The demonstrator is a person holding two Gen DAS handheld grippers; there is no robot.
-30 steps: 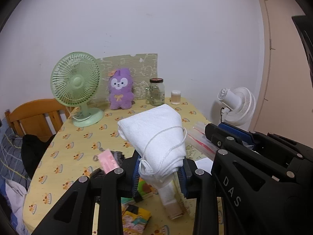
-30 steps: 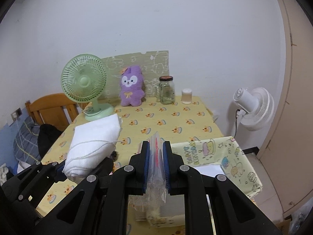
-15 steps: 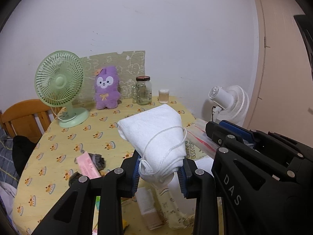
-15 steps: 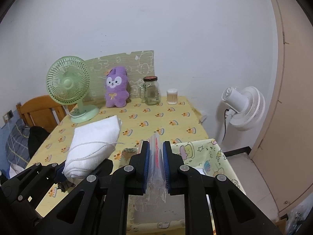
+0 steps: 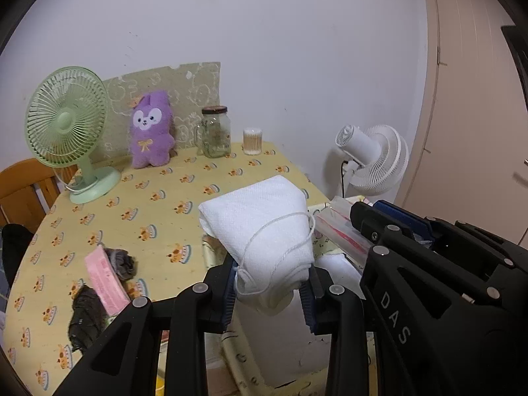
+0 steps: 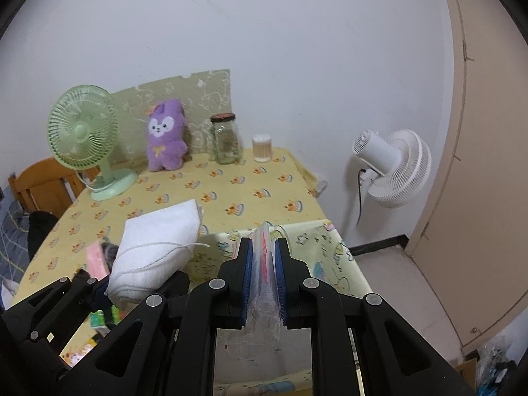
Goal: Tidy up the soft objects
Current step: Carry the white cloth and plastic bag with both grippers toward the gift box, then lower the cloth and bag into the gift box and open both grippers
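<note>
Left gripper (image 5: 269, 292) pinching folded white towel (image 5: 260, 231); right gripper (image 6: 263, 282) clamped on clear plastic bag (image 6: 264, 264). Advised: hold bag mouth steady, feed towel in squarely.

Both wrist views toward shared table (image 5: 165, 198)

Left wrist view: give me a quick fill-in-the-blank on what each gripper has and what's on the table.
1. The left gripper is shut on a folded white ____.
2. The right gripper pinches a clear plastic ____.
3. The purple plush toy stands between the green fan and the glass ____.

Missing: towel; bag; jar
</note>
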